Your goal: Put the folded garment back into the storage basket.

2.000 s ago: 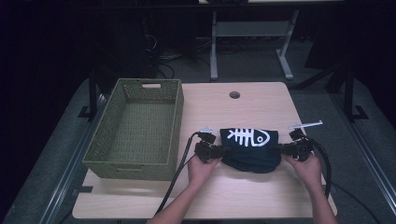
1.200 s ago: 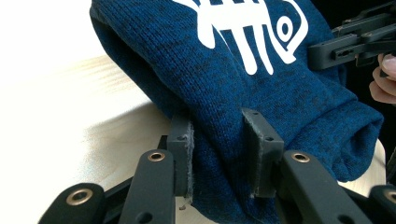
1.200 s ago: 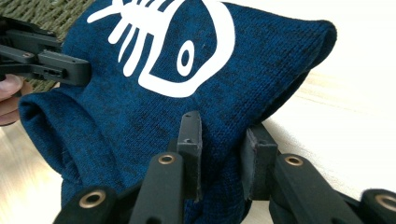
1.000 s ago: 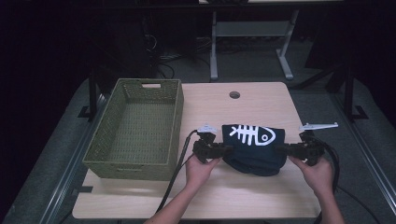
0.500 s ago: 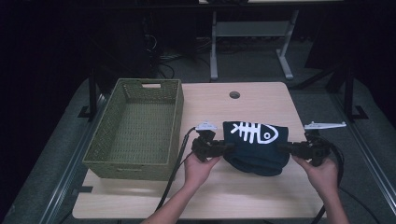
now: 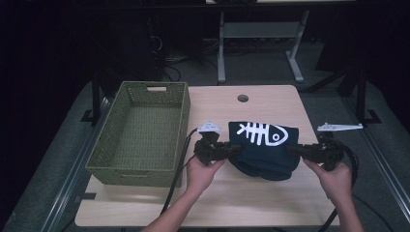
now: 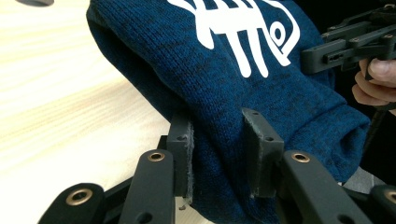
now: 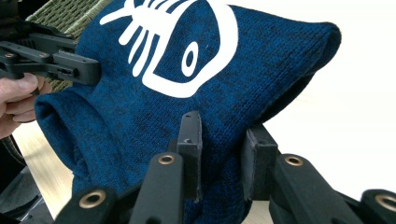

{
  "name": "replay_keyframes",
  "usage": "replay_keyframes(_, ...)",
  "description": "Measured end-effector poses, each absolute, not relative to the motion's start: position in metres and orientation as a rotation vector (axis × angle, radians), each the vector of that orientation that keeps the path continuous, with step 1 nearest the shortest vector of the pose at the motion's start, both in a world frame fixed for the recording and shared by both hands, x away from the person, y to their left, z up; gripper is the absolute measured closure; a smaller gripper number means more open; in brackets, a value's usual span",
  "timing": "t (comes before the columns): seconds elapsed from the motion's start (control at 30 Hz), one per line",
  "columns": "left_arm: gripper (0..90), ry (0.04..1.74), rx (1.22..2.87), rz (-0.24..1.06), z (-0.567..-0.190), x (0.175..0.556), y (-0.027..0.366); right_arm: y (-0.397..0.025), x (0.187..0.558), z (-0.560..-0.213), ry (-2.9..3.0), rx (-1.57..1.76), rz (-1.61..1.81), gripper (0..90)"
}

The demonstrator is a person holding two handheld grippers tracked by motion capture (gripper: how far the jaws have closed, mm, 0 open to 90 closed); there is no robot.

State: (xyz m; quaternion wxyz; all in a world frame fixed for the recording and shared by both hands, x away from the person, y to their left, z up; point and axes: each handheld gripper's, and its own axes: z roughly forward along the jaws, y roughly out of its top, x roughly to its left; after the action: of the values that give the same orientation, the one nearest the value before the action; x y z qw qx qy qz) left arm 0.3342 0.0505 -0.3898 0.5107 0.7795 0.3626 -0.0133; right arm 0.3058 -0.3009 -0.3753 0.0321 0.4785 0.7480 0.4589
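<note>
The folded blue sweater (image 6: 265, 150) with the white fish-skeleton print lies on the right half of the wooden table (image 6: 227, 203), just to the right of the green woven basket (image 6: 140, 133). The left gripper (image 6: 231, 150) clamps the sweater's left edge; the left gripper view shows a thick fold of knit pinched between its two pads (image 7: 181, 156). The right gripper (image 6: 293, 151) clamps the opposite edge; the right gripper view shows the fabric pinched between its pads (image 8: 190, 140) in the same way.

Judged step: lift the folded sweater as one bundle and carry it toward the basket.

Procedure for a clean lift:
- Keep both jaws fully closed on the folds; the knit is thick and soft and can creep out of a loose pinch
- Raise both grippers together and level, so that the bundle does not sag in the middle or unfold
- Hold the spacing between the grippers constant; pulling apart stretches the knit, and closing in lets it droop
- Clear the basket's near wall before lowering

Count:
- Sweaters: one
- Baskets: one, with nothing visible inside
- Grippers: two, one per hand
- Tables: one, with one round hole (image 6: 242, 98) near its far edge
</note>
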Motion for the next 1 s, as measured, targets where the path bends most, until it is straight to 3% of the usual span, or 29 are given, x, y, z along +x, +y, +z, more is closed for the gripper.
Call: replay_keyframes(1.0,67.0,0.86,1.849,-0.021,-0.363,0.333,0.075,-0.284,0.306,-0.346,2.323,1.424,1.483,72.4)
